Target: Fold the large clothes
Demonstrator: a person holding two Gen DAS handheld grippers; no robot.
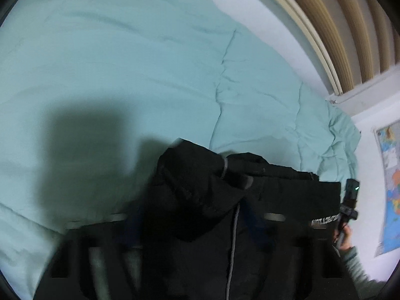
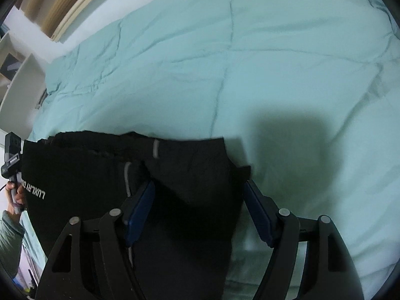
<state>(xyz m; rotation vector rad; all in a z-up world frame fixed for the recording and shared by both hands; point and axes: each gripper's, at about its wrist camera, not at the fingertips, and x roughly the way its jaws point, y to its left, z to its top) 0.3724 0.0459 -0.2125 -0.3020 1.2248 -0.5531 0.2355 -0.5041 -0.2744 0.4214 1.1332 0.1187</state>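
Note:
A black garment with white lettering and a grey drawstring lies on the teal duvet. In the left wrist view its bunched upper part hangs between the blurred blue pads of my left gripper, and the dark cloth hides whether the pads press on it. In the right wrist view the garment spreads leftward. Its right portion sits between the pads of my right gripper, whose jaws stand wide apart and open. The garment's far edge is straight.
The duvet covers the bed all around. Wooden slats and a white wall stand at the far side. A map poster hangs at the right. A person's hand holds the other unit's handle at the garment's left edge. White shelves are at the left.

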